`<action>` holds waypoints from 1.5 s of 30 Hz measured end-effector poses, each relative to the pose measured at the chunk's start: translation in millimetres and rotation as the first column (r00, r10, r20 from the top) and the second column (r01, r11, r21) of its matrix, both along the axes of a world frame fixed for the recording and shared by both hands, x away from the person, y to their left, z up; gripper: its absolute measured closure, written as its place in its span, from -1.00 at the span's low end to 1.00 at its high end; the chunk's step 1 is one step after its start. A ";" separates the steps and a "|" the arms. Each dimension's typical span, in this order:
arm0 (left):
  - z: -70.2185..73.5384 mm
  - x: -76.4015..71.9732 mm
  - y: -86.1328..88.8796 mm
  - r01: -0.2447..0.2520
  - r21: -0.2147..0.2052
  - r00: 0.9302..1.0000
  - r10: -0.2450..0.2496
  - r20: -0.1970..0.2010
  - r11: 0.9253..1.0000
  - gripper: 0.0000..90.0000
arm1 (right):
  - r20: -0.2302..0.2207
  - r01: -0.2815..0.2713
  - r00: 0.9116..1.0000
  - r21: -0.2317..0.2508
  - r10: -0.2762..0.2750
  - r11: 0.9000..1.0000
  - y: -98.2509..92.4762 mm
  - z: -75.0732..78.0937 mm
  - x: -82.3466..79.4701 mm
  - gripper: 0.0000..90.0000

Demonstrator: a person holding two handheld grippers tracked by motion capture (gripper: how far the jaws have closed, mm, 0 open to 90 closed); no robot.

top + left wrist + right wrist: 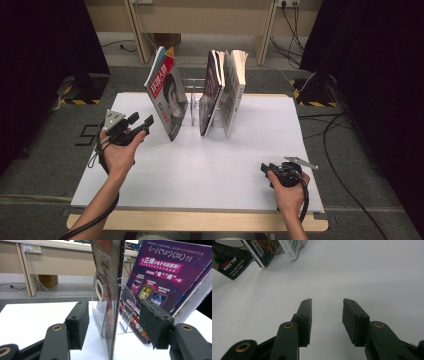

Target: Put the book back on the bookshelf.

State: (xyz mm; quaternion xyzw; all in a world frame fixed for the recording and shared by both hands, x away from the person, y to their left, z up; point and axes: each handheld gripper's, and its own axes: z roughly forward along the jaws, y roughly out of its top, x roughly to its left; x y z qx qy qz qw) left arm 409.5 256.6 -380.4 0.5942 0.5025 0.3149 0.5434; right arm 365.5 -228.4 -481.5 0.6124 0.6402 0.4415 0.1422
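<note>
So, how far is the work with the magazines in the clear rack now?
Done so far: three magazines stand in the clear rack, two leaning together at the right. In hand: the left tongs are open around the edge of the left magazine, pads not yet pressing. The right tongs rest open over the white board. Left: closing on that magazine and moving it.

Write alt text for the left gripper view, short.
The left claw stands open around the near edge of an upright magazine, its pads on either side and not pressing it. The magazine stands on a white table at a clear plastic rack. A purple-backed book leans at the right.
</note>
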 end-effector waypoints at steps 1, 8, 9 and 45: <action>-0.5 -0.9 0.3 -0.002 0.005 1.000 0.002 0.002 1.000 -0.10 | 0.000 -0.001 1.000 0.000 0.001 1.000 0.1 -0.1 0.0 0.34; -6.1 -7.9 5.5 -0.003 0.024 1.000 0.003 -0.001 1.000 -0.11 | 0.001 -0.002 1.000 -0.001 0.002 1.000 0.5 -0.3 0.1 0.34; -8.3 -9.8 7.4 -0.007 0.026 1.000 0.007 -0.004 1.000 -0.11 | 0.002 -0.003 1.000 -0.003 0.003 1.000 0.7 -0.4 0.0 0.34; -55.3 -44.5 37.5 -0.011 0.029 0.995 0.014 -0.103 1.000 -0.12 | -0.008 -0.001 1.000 0.005 0.002 1.000 3.8 0.4 -0.8 0.34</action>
